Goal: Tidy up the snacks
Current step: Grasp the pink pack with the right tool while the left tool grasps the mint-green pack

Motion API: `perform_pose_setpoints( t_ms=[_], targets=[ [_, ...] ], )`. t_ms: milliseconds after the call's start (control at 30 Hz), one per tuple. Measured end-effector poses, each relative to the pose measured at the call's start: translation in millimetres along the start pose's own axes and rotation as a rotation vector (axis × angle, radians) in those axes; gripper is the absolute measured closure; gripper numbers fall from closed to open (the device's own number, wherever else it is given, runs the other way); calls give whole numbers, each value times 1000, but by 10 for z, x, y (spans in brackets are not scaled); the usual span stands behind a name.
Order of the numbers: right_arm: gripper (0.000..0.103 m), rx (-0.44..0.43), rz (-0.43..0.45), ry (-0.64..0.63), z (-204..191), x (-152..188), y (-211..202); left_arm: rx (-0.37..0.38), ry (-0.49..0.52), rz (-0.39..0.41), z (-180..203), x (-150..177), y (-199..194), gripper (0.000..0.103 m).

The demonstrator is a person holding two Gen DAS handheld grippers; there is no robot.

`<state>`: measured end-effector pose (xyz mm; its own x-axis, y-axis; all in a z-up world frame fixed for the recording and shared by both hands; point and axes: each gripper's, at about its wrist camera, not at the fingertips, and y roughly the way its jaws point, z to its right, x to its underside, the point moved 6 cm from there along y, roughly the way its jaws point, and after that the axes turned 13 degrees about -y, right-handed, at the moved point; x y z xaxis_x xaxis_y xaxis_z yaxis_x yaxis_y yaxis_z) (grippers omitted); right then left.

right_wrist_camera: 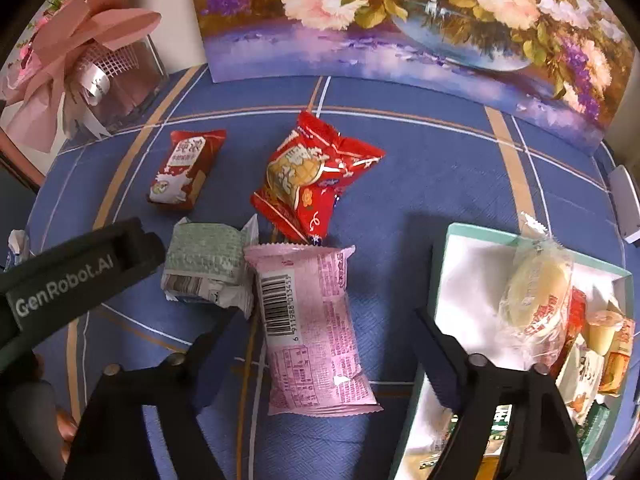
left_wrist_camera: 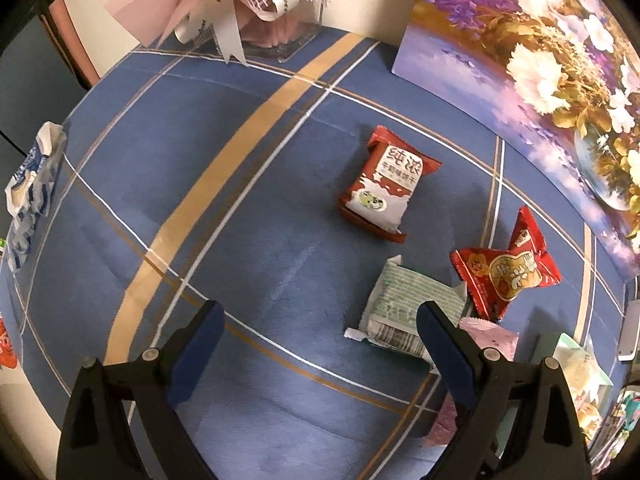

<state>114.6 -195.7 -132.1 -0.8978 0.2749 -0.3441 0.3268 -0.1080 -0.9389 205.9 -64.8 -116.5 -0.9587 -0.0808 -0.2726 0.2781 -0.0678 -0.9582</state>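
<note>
The left gripper (left_wrist_camera: pixel 320 320) hangs with its jaws spread wide and nothing between them; its right finger sits in front of the green packet (left_wrist_camera: pixel 404 304), though contact cannot be judged. The right gripper (right_wrist_camera: pixel 320 328) is likewise wide apart, straddling the pink packet (right_wrist_camera: pixel 316 328) that lies barcode-up on the blue tablecloth (right_wrist_camera: pixel 420 168), apparently without touching it. Just beside it lie the green packet, a bright red packet (right_wrist_camera: pixel 312 184) and a dark red packet (right_wrist_camera: pixel 184 168). The box (right_wrist_camera: pixel 452 248) at right holds more snacks.
</note>
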Motion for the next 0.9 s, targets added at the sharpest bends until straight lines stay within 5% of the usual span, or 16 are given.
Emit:
perform_pose_setpoints(
  t_ms=[433,900],
  targets=[
    [31,-21,-16,22,64,30,142,47,108,-35,328,197,221,6],
    [31,-18,-15,15,45,44,145,53,71,-31,250,99,335,6]
  ],
)
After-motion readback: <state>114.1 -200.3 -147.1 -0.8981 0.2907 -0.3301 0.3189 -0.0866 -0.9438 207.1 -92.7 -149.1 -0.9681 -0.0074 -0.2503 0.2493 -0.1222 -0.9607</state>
